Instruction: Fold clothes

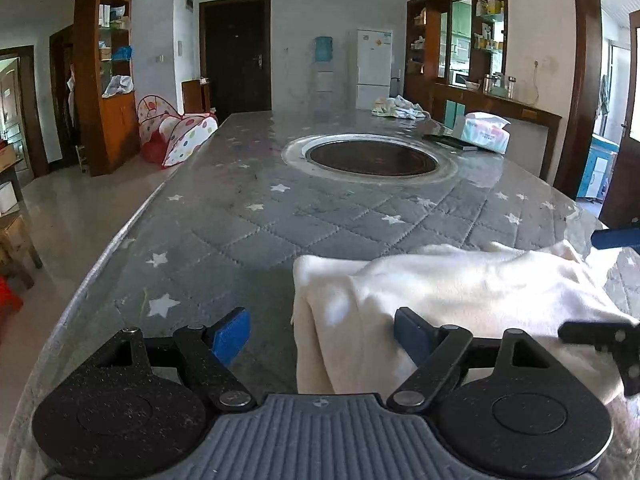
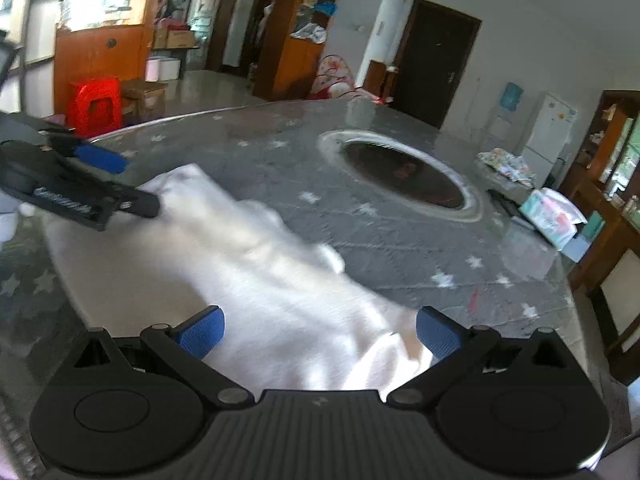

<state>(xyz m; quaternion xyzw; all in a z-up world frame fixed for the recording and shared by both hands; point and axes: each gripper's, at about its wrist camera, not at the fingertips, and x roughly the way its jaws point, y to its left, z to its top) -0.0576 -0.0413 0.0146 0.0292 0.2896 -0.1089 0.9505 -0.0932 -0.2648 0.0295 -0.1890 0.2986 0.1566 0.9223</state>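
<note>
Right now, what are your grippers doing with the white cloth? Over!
Left gripper open over the white garment's left edge. Right gripper open, garment beneath, not gripped. Garment partly folded on the star-patterned table cover. Nothing in the way.

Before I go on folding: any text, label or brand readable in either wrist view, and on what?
None readable.
Left gripper: raised lettering on its side, too blurred.
Tissue pack: print too small.
Fridge: door stickers too small.
White garment: no print visible.

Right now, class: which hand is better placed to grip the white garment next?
Right, probably. The right tool has white garment between its open fingers; the left tool straddles only its edge.
</note>
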